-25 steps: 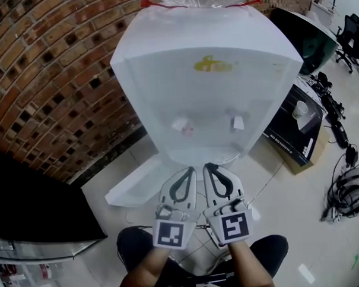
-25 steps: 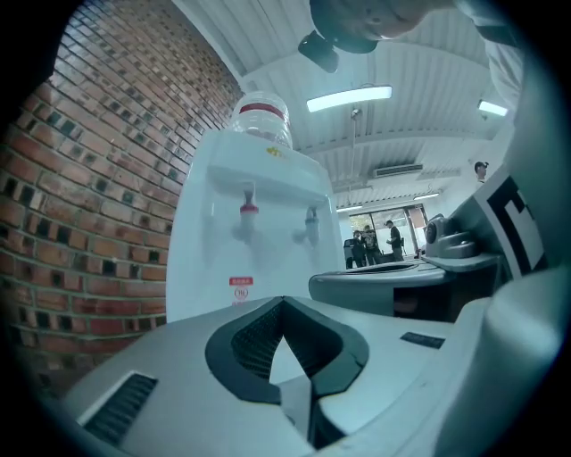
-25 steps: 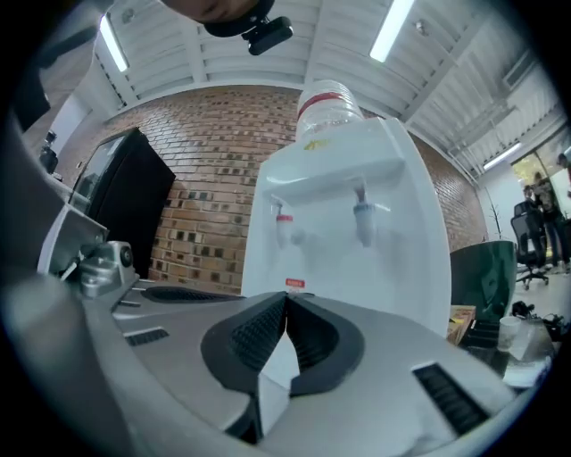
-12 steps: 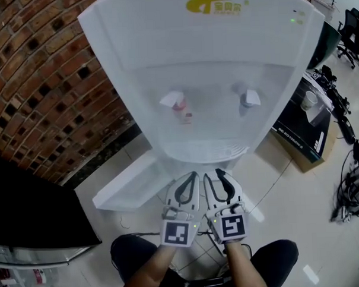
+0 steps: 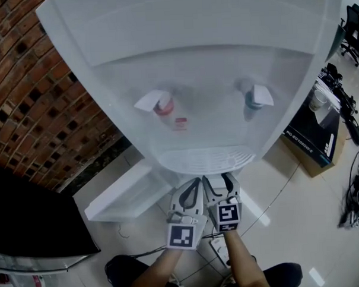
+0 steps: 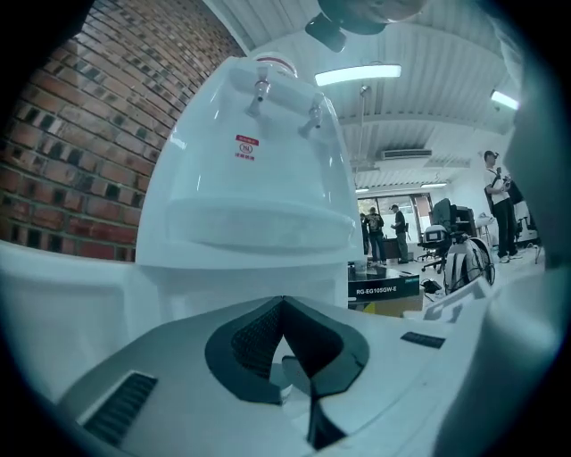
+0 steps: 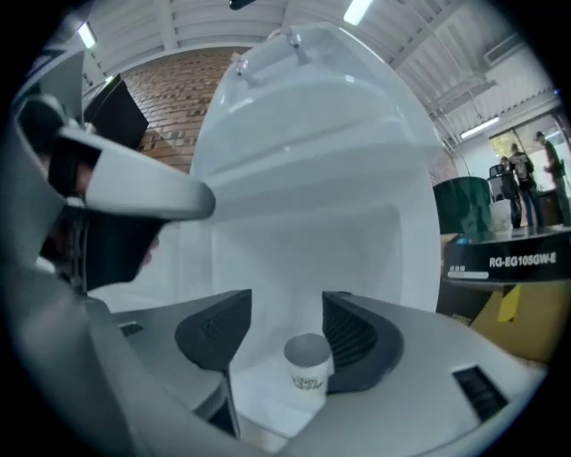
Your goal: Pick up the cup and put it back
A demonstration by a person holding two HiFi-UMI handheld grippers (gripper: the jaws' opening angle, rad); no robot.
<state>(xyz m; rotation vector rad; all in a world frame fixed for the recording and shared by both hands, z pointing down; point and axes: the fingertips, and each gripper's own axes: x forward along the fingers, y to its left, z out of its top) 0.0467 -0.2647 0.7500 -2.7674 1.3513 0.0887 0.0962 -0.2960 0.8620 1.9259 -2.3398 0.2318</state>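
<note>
Dispenser (image 5: 206, 79) above cup (image 7: 308, 366) (box (image 5: 311, 135) nr).

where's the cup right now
Right gripper view, low centre: the cup stands in the water dispenser's lower compartment, between the right gripper's jaws, which have just been opening, nearer the right one.

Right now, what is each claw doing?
Left gripper: closed, holding nothing.
Right gripper: open, jaws just been opening; paper cup stands between them, not gripped.
</note>
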